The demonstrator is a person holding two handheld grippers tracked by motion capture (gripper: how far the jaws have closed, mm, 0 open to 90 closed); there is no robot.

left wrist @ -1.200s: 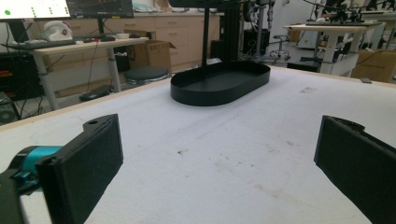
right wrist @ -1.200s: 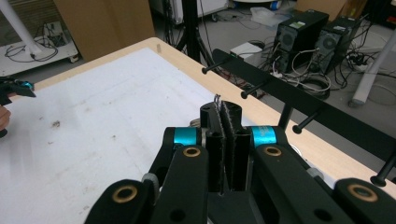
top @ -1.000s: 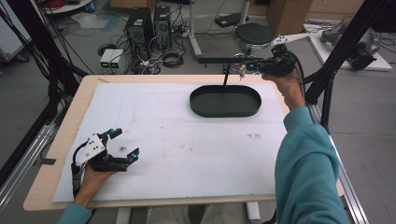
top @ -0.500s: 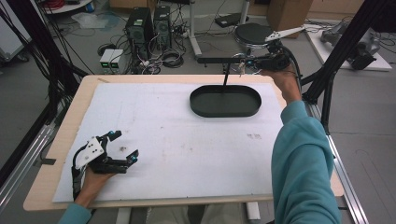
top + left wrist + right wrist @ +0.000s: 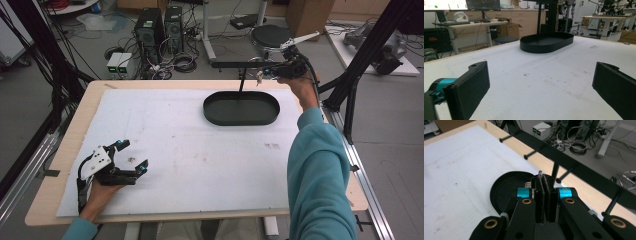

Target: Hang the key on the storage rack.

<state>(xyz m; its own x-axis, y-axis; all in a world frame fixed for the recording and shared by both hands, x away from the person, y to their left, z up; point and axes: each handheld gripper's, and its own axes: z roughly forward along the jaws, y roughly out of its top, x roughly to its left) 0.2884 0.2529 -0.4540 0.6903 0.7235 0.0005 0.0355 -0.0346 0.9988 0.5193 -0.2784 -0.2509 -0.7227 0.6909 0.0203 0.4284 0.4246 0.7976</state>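
Note:
My right gripper (image 5: 262, 73) is at the far right of the table, just above the far rim of a black oval tray (image 5: 210, 114) and close to a black peg rack bar (image 5: 231, 64). Its jaws are shut in the right gripper view (image 5: 543, 178), pinching a thin wire loop (image 5: 540, 172) that pokes out at the tip. A small pale item (image 5: 259, 77) dangles under that tip; I cannot make out what it is. My left gripper (image 5: 133, 156) rests on the white mat at the front left, wide open with nothing between its jaws (image 5: 541, 95).
The rack bar (image 5: 584, 170) carries several pegs that point over the tray (image 5: 501, 195) and stands on a post behind it. The white mat (image 5: 200, 160) covers most of the wooden table. The tray (image 5: 544, 48) lies well ahead of my left gripper. Computers and cables sit on the floor beyond.
The right hand has shifted slightly beside the rack bar, its jaws staying shut. The left gripper has kept still and open.

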